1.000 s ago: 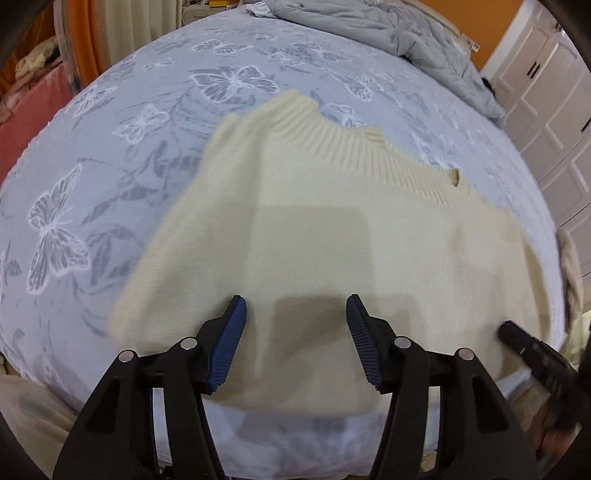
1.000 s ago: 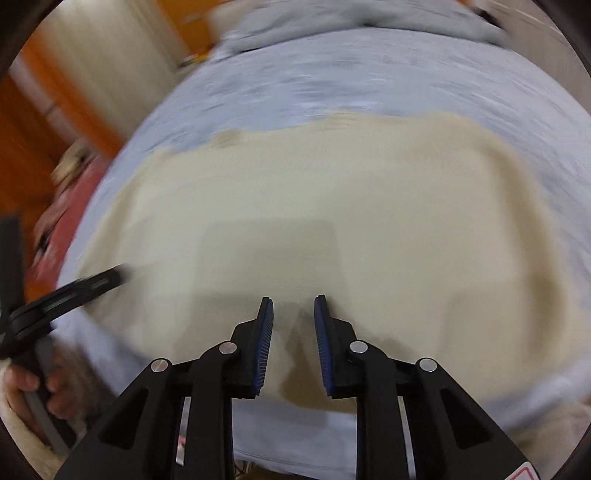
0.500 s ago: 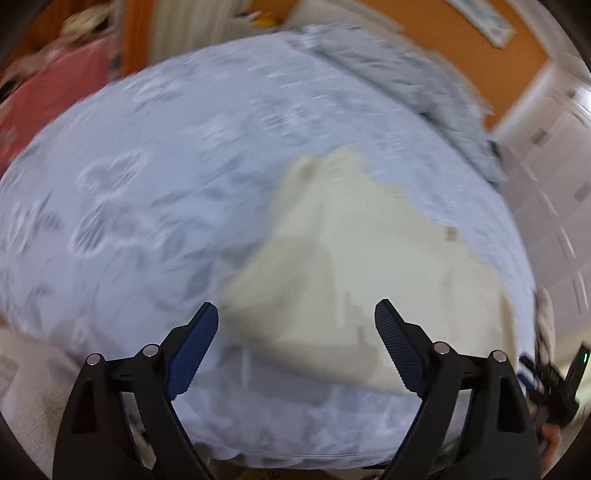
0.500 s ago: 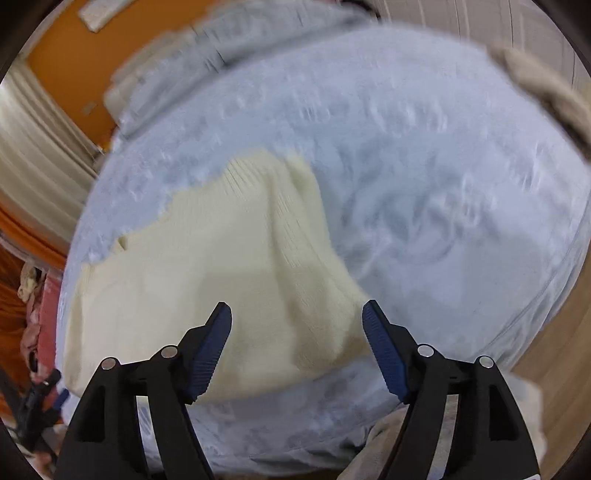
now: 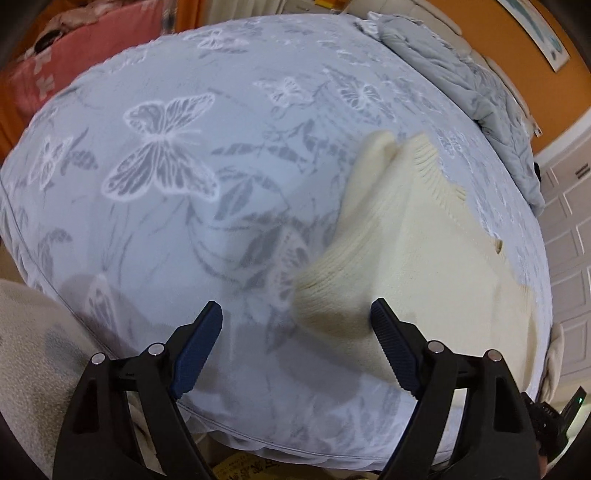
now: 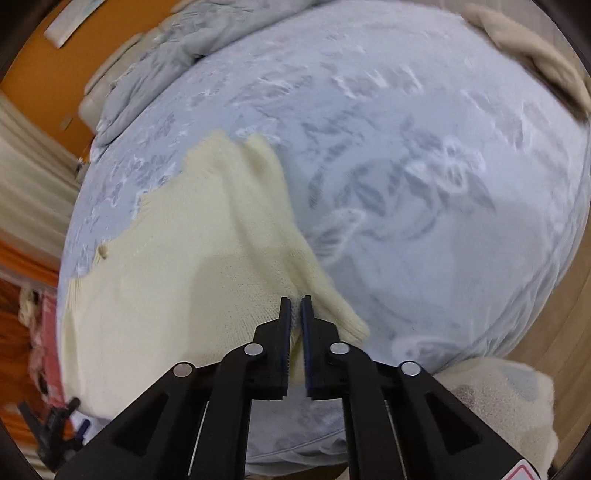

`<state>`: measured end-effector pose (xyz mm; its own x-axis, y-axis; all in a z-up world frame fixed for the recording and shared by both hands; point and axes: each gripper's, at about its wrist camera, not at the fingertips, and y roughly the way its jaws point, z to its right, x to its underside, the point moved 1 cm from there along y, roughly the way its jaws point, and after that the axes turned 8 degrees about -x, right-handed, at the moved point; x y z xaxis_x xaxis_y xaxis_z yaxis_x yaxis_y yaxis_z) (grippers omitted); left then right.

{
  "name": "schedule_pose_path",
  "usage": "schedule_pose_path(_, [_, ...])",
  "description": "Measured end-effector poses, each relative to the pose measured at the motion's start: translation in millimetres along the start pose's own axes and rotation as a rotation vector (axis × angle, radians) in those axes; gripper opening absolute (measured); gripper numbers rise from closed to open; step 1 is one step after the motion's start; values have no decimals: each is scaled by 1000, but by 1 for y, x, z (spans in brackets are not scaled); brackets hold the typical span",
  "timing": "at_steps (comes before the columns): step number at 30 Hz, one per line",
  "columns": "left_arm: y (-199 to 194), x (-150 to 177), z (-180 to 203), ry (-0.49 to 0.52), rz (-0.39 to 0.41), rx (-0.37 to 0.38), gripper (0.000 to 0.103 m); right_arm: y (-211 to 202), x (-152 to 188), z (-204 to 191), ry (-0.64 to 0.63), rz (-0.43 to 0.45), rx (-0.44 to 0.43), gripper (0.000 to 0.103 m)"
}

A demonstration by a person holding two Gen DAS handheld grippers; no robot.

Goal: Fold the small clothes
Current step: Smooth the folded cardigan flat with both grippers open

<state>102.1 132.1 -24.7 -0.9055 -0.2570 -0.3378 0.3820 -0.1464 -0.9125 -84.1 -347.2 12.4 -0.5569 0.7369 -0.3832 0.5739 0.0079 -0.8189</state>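
The cream sweater (image 5: 424, 258) lies flat on a bed sheet (image 5: 221, 129) printed pale blue with grey-and-white butterflies, a rumpled grey quilt (image 5: 461, 66) bunched at the far end against orange walls, white panelled cupboard doors (image 5: 569, 236) to one side. The left gripper (image 5: 295, 332) hangs with jaws wide and just easing inward over the sweater's cuff, pads clear of the knit, while the right gripper (image 6: 296, 310) is pinched tight on the sweater's sleeve edge. A framed picture (image 5: 543, 33) hangs on the wall; no writing reads clearly.
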Motion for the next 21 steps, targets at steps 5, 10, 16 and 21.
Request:
schedule_pose_path(5, [-1, 3, -1, 8, 3, -3, 83, -32, 4, -4, 5, 162, -58, 44])
schedule_pose_path(10, [0, 8, 11, 58, -1, 17, 83, -34, 8, -21, -84, 150, -148, 39])
schedule_pose_path(16, [4, 14, 25, 124, -10, 30, 83, -19, 37, -77, -281, 37, -152, 36])
schedule_pose_path(21, [7, 13, 13, 54, -32, 50, 83, 9, 60, -141, -385, -109, -247, 36])
